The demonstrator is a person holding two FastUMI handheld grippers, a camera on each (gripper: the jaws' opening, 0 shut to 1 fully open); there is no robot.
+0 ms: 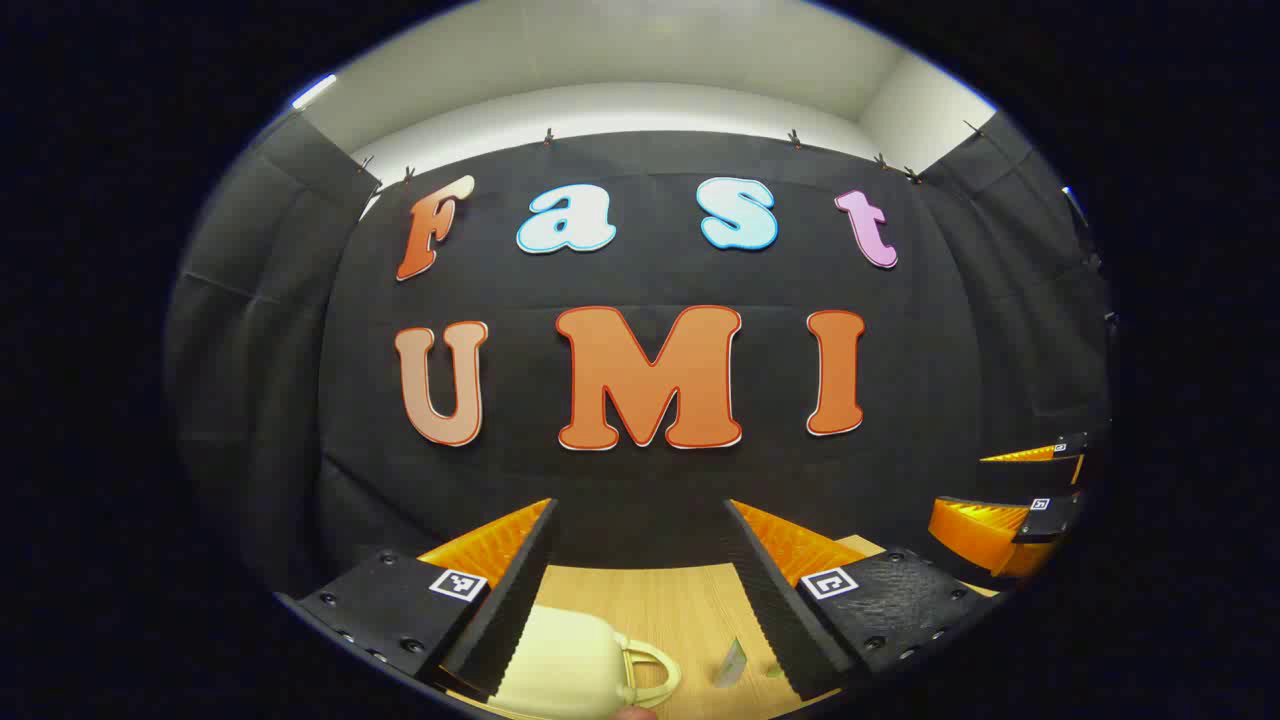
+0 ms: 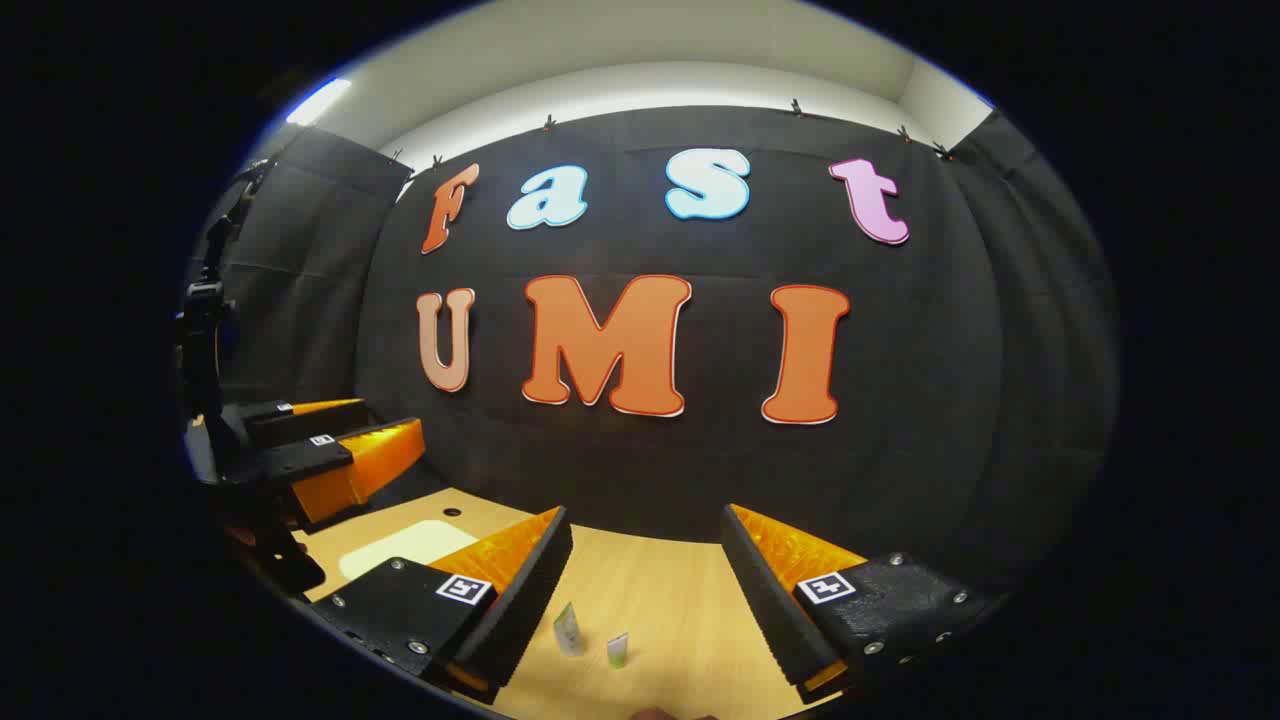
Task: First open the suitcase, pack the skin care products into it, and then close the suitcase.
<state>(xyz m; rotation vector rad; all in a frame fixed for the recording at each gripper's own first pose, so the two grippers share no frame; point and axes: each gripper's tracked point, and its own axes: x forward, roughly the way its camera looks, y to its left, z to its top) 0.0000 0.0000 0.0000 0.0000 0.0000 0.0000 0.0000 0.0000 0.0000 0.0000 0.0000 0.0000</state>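
Below my left gripper (image 1: 640,590), at 7 o'clock, I see the pale suitcase (image 1: 565,668) lying shut on the wooden table (image 1: 670,600); jaws spread wide, empty. Right gripper (image 2: 640,600) likewise gapes, holding nothing. Between its fingers at 6 o'clock stand two small skin care tubes (image 2: 569,630), just apart. Booth wall (image 2: 900,400) at 12 o'clock.

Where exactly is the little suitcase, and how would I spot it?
Find the wooden table under the black wall. In the left gripper view, the suitcase lies at its near edge: a rounded cream case with a looped handle, far bigger than the small tube standing beside it.
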